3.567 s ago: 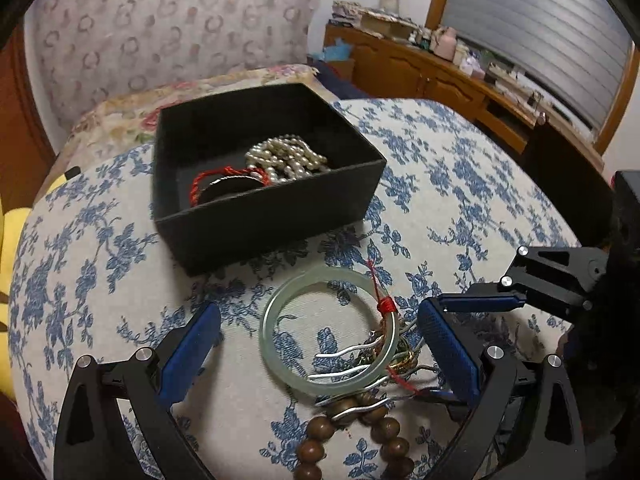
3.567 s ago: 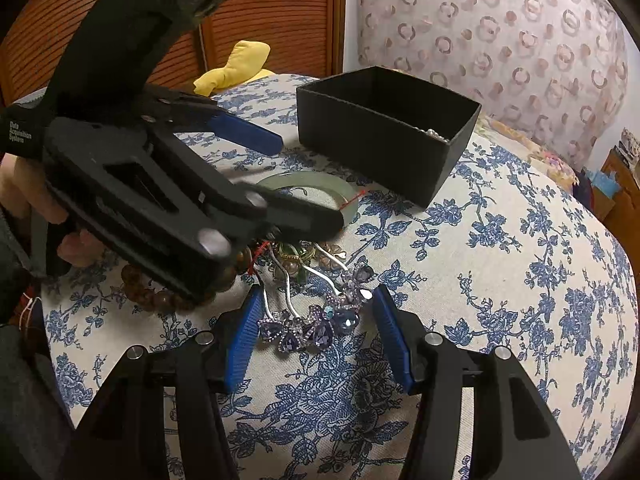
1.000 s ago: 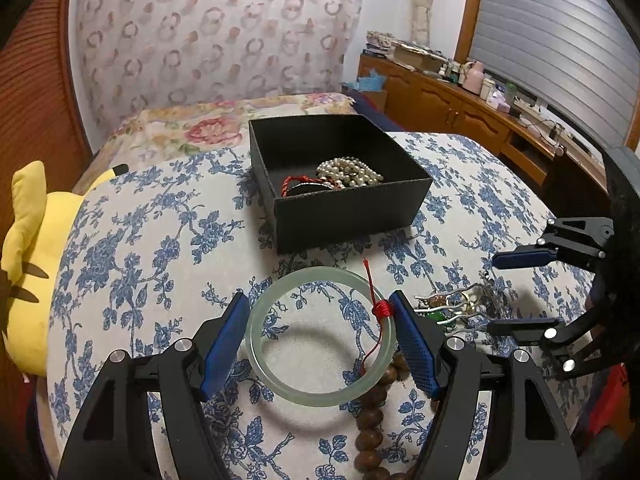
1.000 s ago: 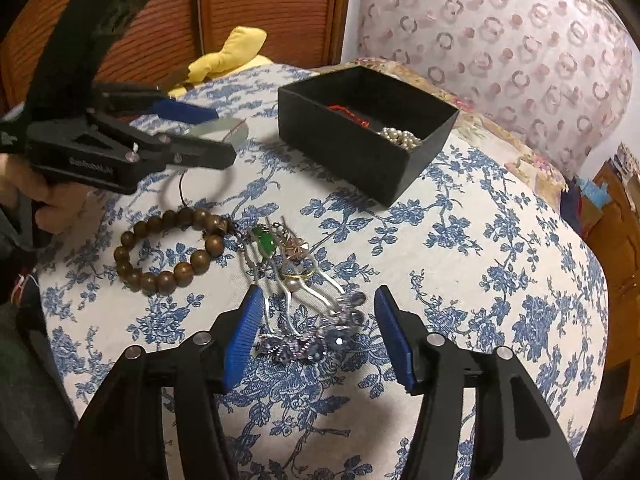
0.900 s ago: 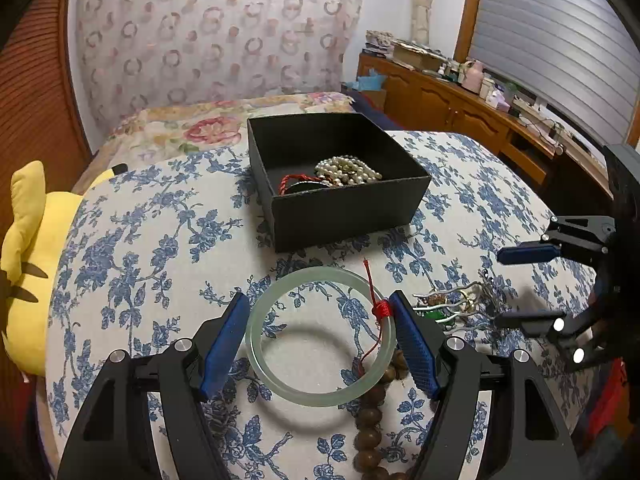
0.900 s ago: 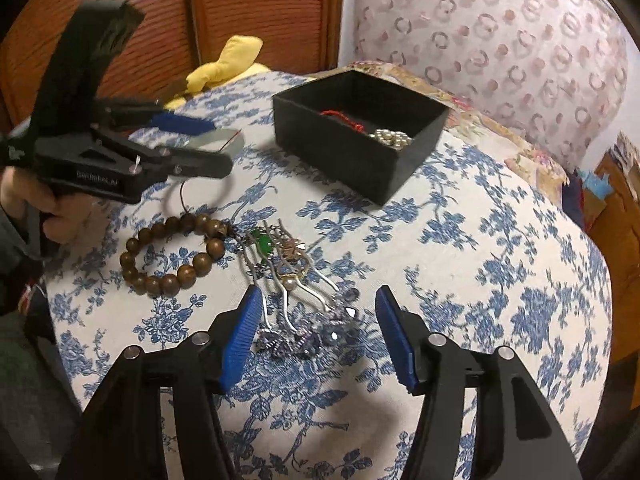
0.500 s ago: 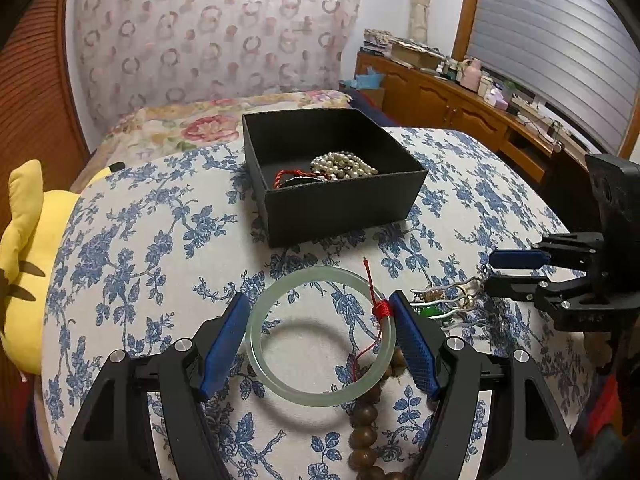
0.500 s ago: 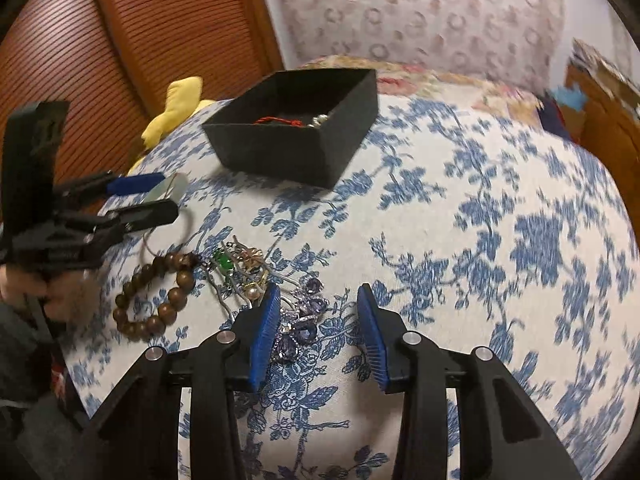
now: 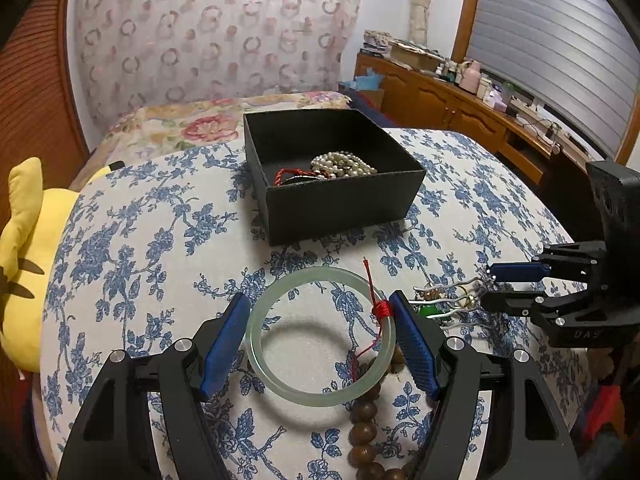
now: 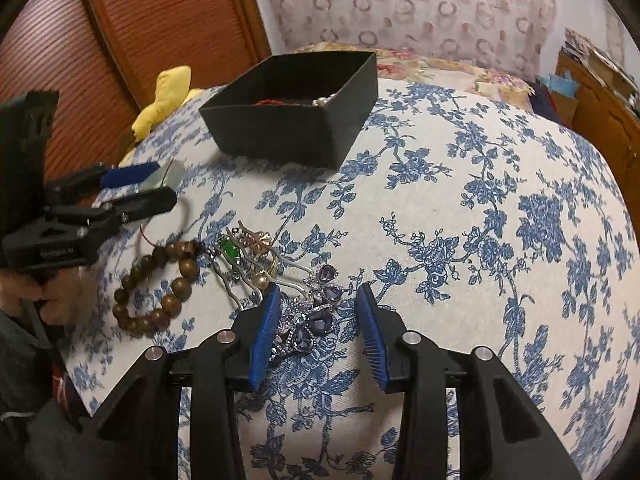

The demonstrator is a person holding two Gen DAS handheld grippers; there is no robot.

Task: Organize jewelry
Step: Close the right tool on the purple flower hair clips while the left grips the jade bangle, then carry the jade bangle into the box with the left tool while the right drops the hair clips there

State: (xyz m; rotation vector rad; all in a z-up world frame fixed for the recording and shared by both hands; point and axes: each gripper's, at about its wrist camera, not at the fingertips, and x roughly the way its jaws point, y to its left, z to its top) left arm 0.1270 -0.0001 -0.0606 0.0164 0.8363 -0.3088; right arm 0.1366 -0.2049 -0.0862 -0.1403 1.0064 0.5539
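My left gripper is shut on a pale green jade bangle with a red cord, held above the cloth; its shadow lies below. It also shows in the right wrist view. My right gripper is open, its pads either side of a purple jewelled hairpin lying on the cloth. It shows in the left wrist view. A black box holds pearls and a red cord bracelet. A wooden bead bracelet lies between the grippers.
Several metal hairpins, one with a green stone, lie tangled beside the beads. A yellow plush toy sits at the table's left edge. The round table has a blue floral cloth. A wooden sideboard stands far right.
My left gripper has lifted the bangle off the cloth and holds it steady. My right gripper has swung round, narrowed and moved onto the purple hairpin.
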